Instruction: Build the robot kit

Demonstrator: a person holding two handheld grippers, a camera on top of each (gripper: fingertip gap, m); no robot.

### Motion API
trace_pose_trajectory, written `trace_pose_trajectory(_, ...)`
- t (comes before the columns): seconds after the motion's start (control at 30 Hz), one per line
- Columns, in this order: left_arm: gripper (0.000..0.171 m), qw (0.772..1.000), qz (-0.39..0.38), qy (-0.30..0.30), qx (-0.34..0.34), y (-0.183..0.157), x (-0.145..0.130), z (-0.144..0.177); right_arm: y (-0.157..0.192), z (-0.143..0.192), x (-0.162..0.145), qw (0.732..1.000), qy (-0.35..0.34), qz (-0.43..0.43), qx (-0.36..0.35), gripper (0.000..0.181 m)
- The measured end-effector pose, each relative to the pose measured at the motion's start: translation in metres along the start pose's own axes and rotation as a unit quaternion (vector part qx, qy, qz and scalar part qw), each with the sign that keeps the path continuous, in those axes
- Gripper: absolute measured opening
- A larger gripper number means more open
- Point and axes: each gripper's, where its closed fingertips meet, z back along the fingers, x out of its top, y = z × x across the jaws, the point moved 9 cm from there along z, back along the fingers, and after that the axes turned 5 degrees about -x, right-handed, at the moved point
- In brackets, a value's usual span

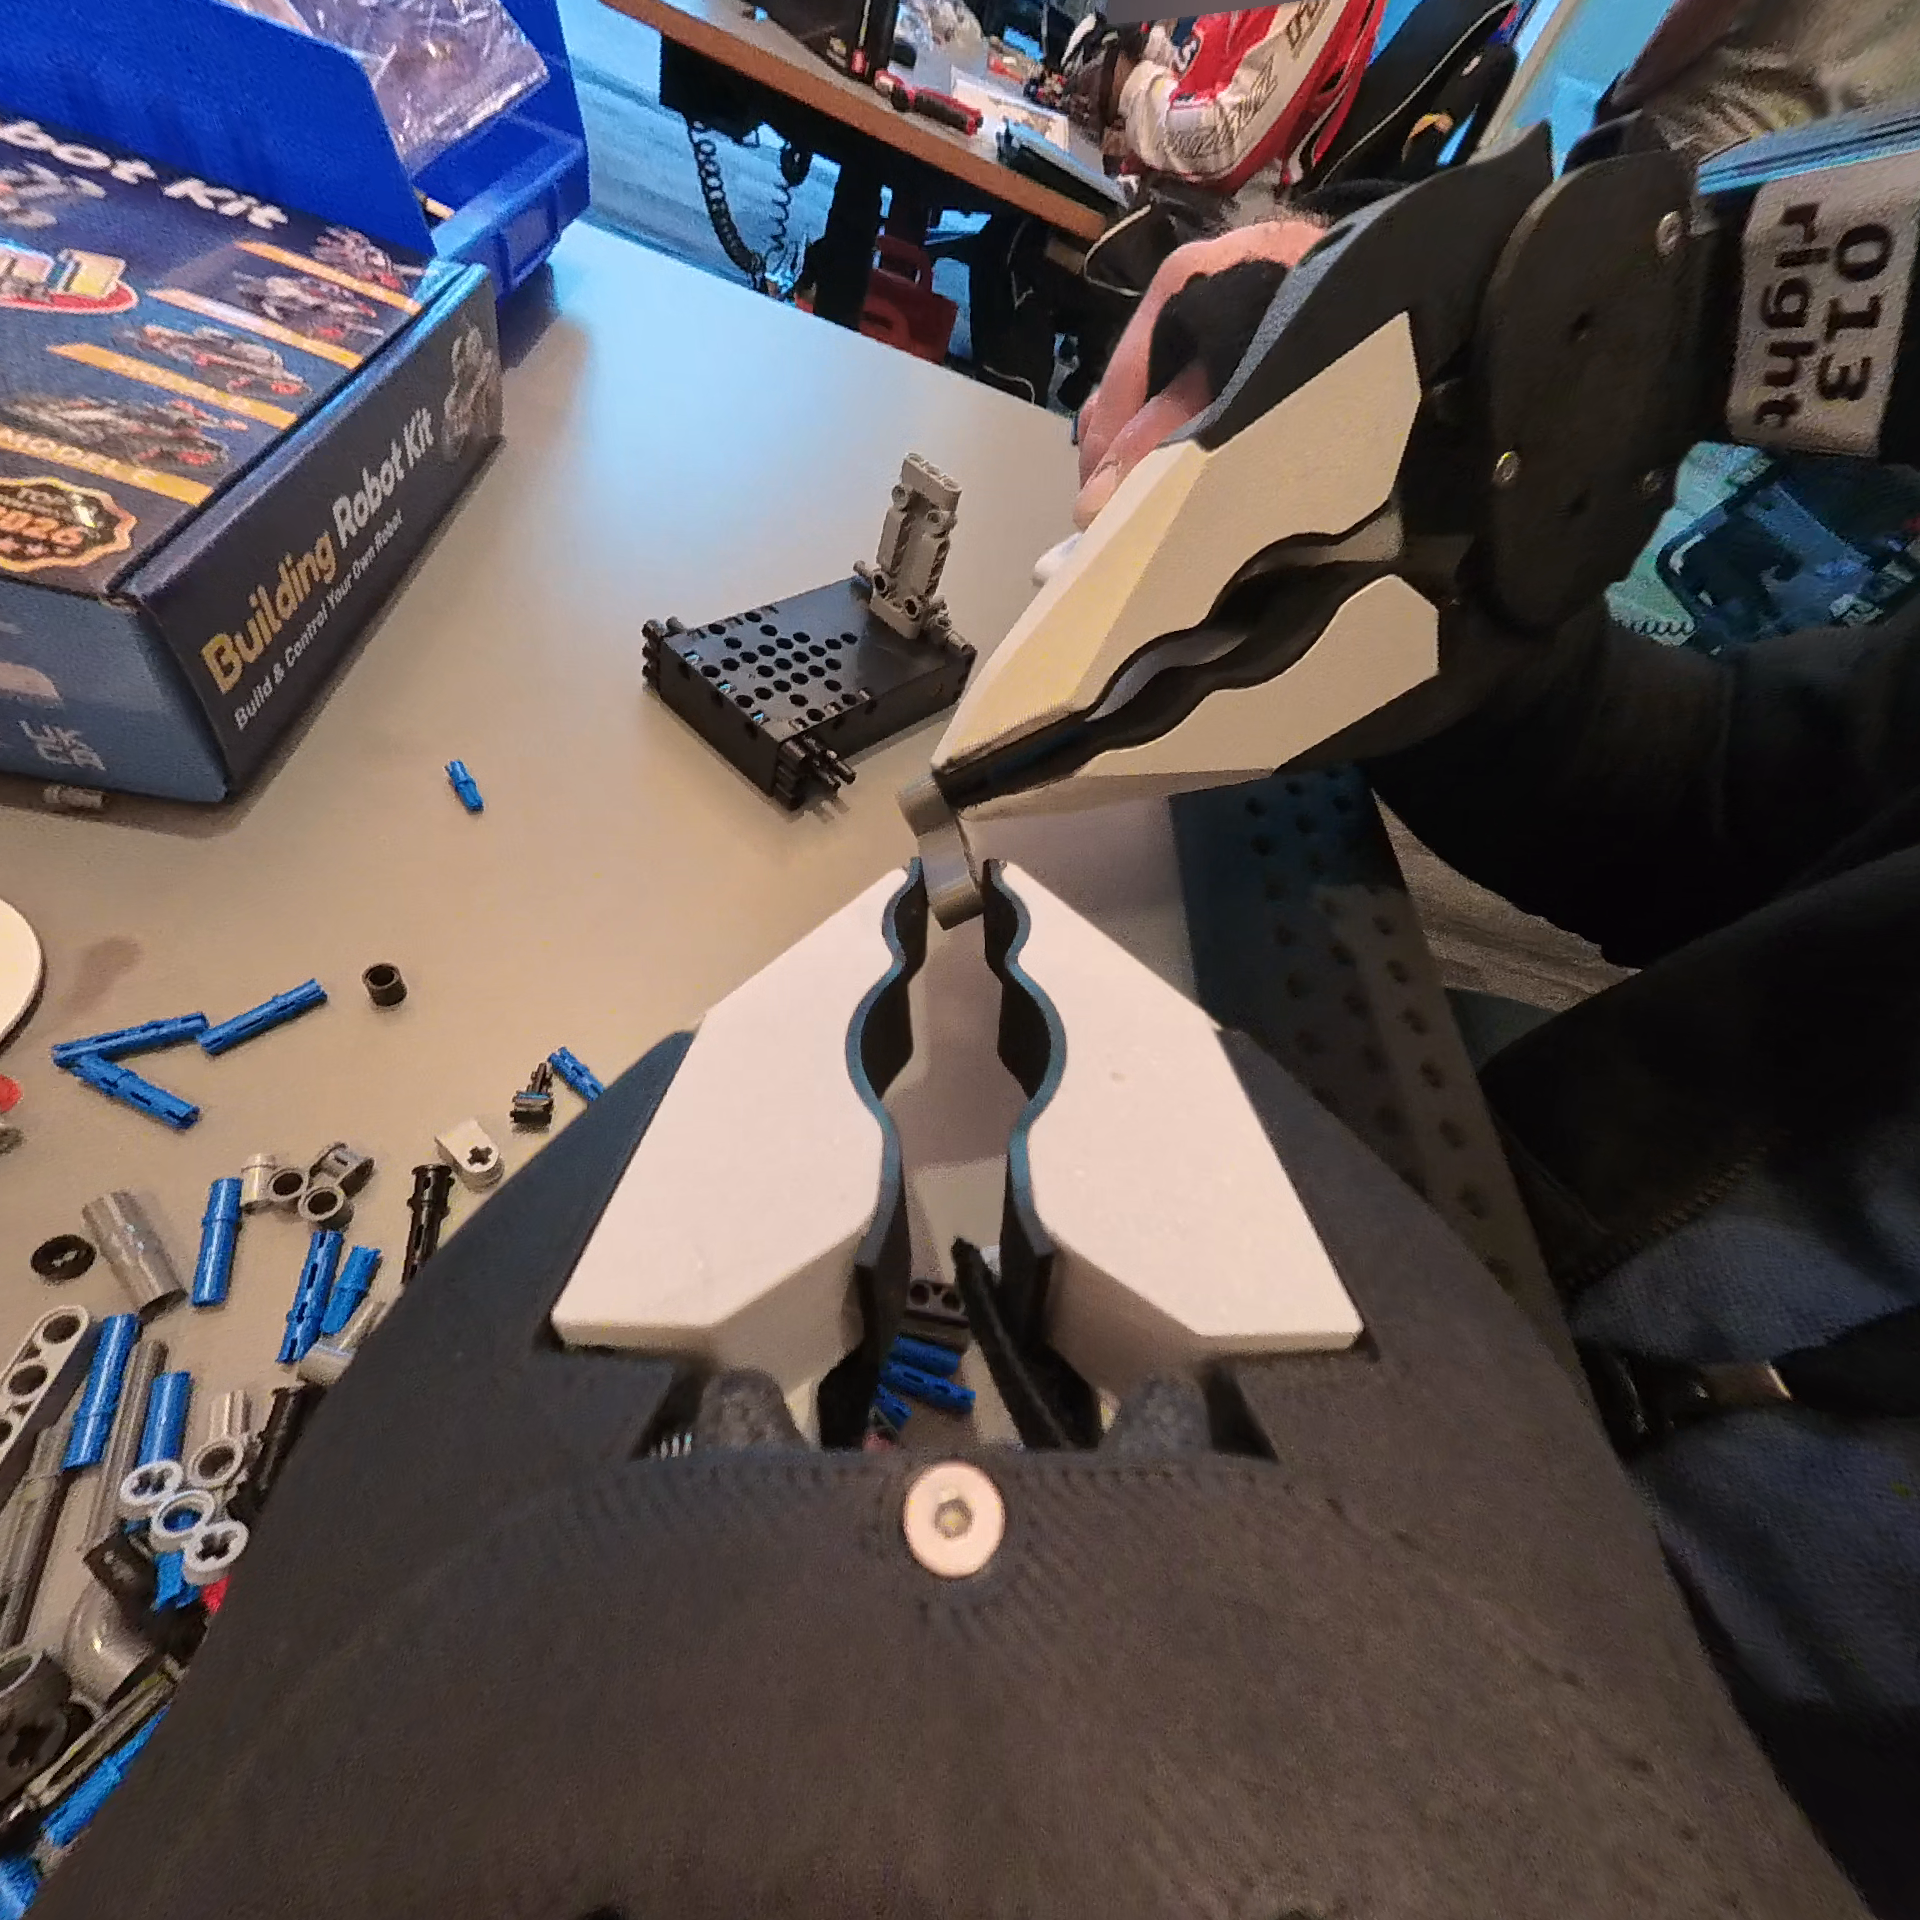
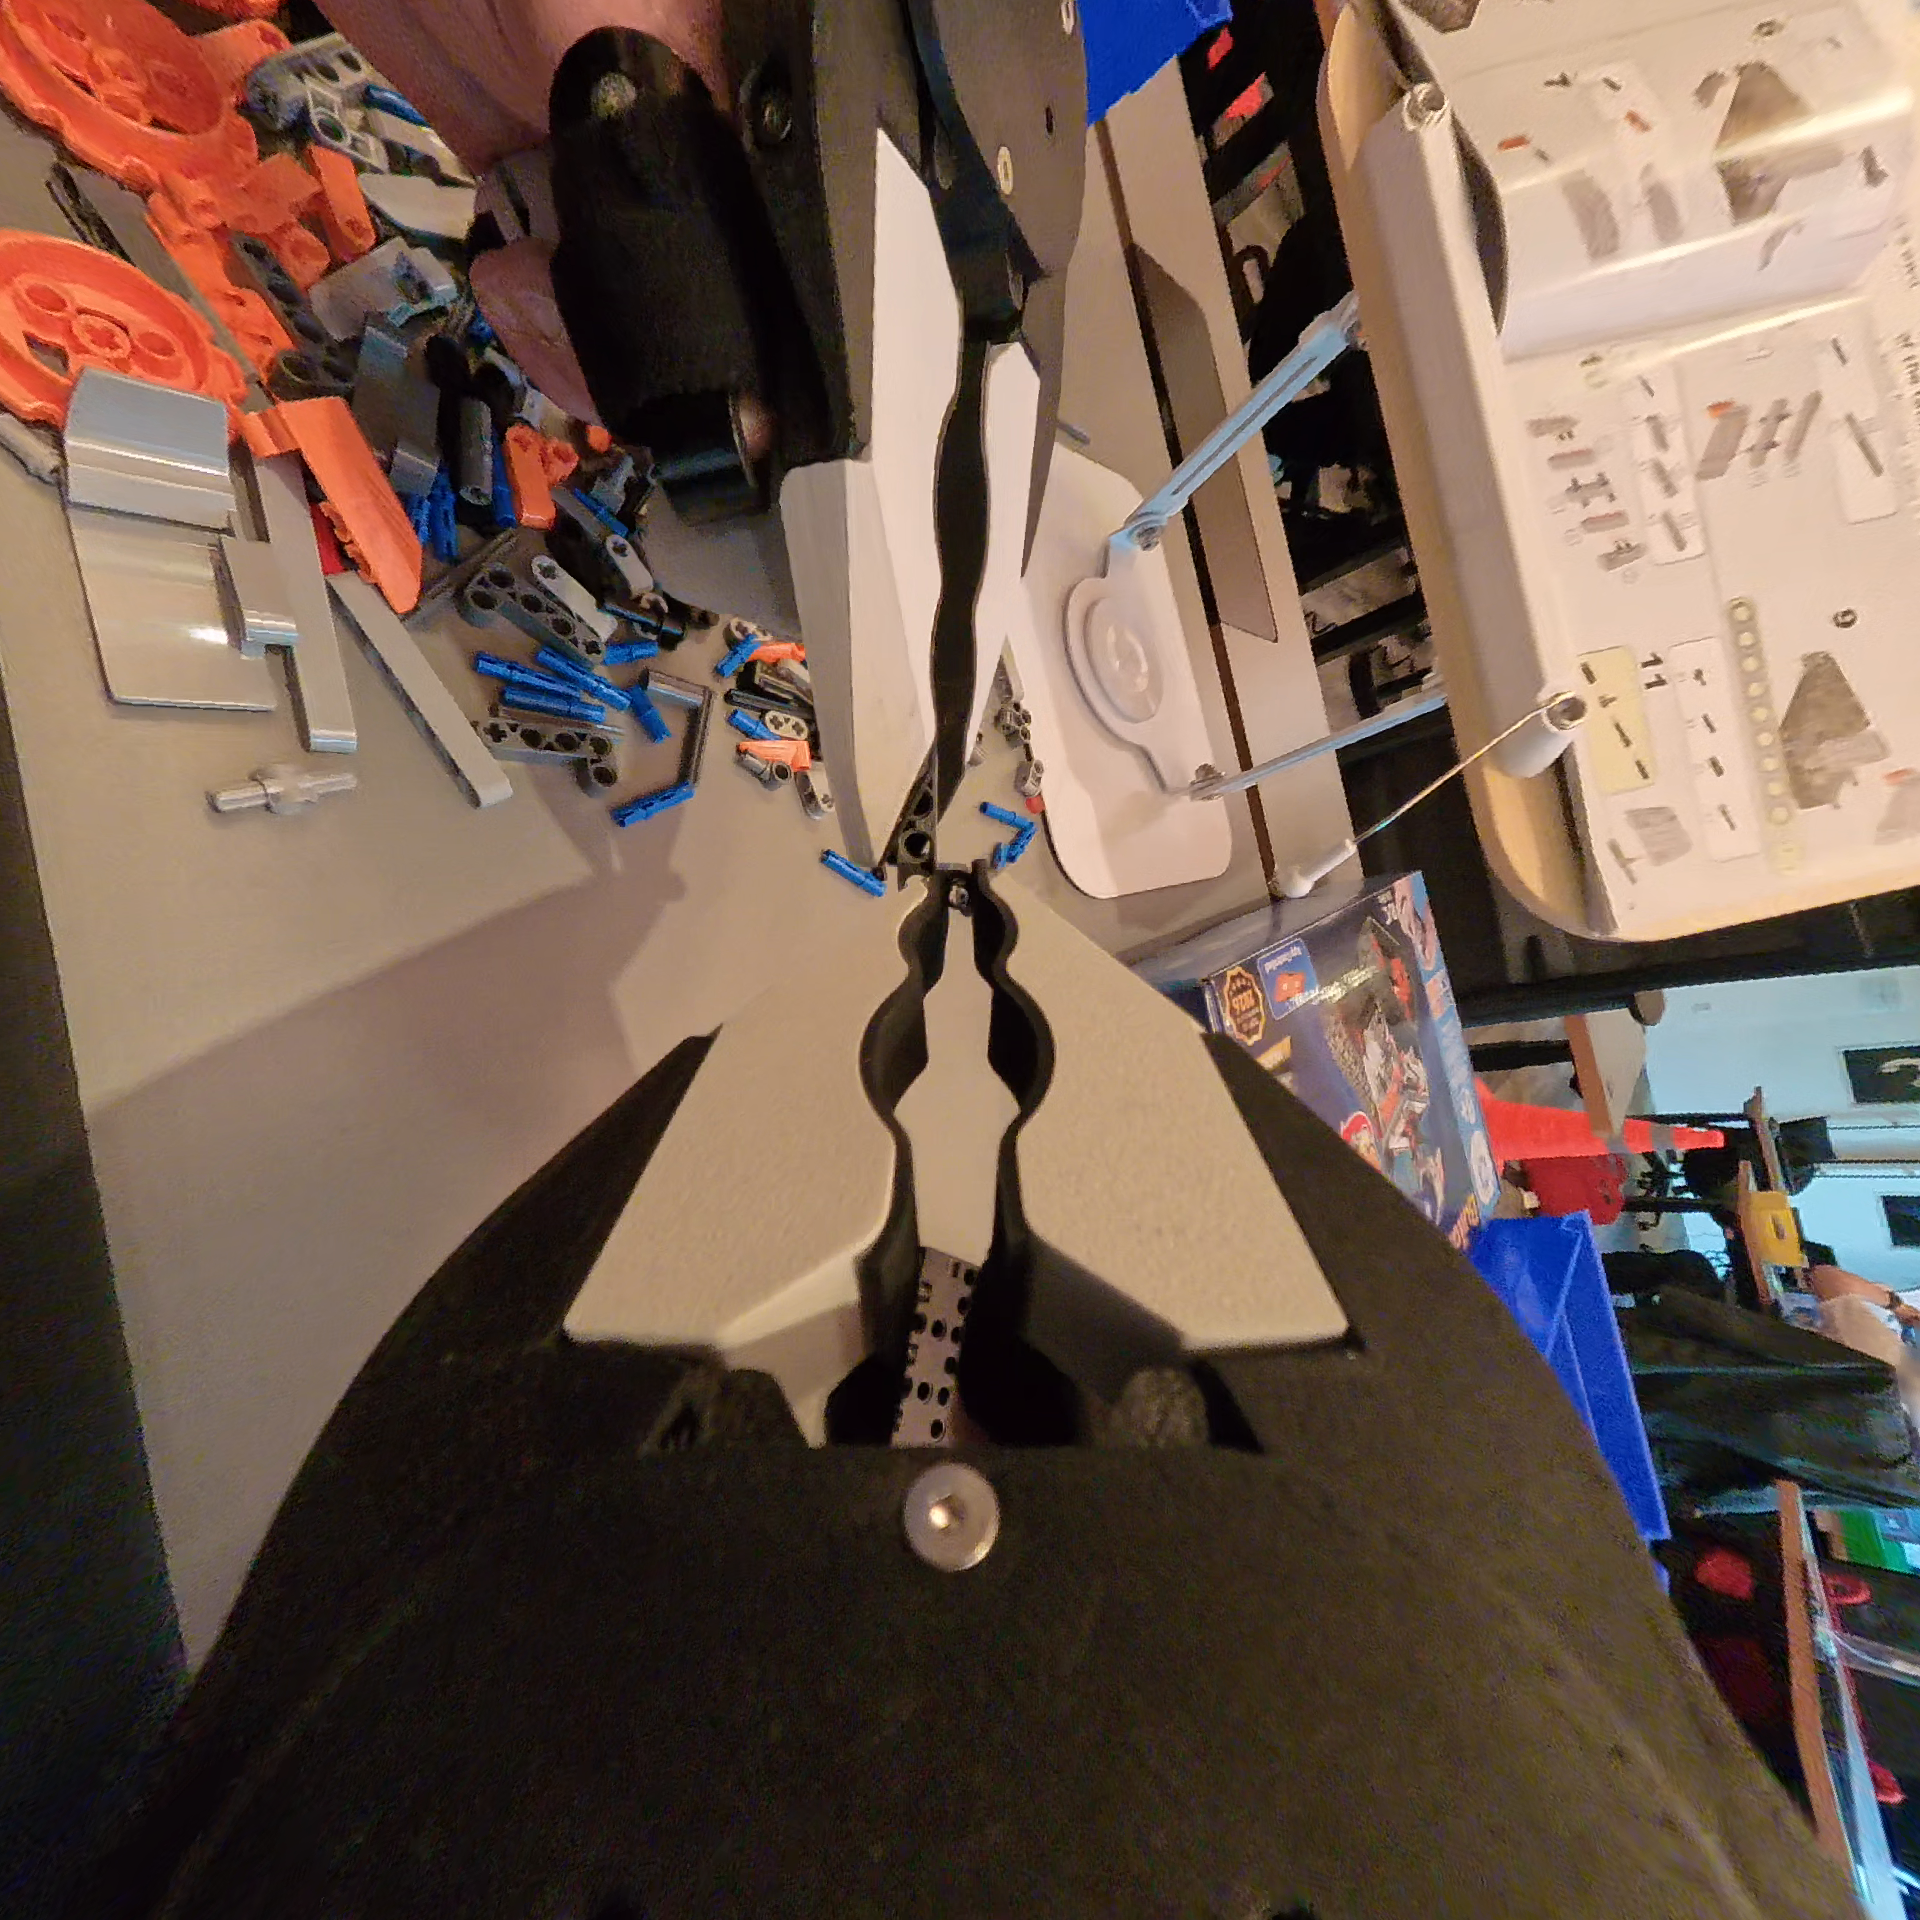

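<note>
Tongs left (image 1: 951, 883) and right (image 1: 940, 784) we see clenched on one grey connector (image 1: 948, 852) at frame centre, above the desk (image 1: 623, 468).

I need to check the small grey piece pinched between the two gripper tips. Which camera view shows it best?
The left wrist view: the grey piece stands clear against the table, held at one end by the right gripper and at the other by the left gripper. In the right wrist view only a dark sliver shows.

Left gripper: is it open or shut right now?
Shut on a part: the left gripper pinches a small grey connector at its tips, and the right gripper grips the same piece's other end.
</note>
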Motion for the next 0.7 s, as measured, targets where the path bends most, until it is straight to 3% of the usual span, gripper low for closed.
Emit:
trace_pose_trajectory(0.17,0.007,1.000,0.008,-0.008,0.008,0.003,0.000,0.001,-0.003,-0.001,-0.003,0.999,0.004,-0.031,-0.008,0.012)
trace_pose_trajectory(0.3,0.007,1.000,0.006,-0.008,0.009,0.003,0.000,0.001,-0.007,0.002,-0.007,0.995,-0.008,-0.091,0.028,0.010)
trace_pose_trajectory(0.53,0.007,1.000,0.014,0.003,-0.004,0.001,-0.004,-0.005,0.001,0.001,-0.006,0.998,0.024,-0.050,0.031,0.003)
trace_pose_trajectory(0.7,0.011,0.999,0.014,0.045,-0.026,-0.007,-0.010,-0.011,0.016,0.008,-0.007,0.995,0.035,-0.085,0.042,0.001)
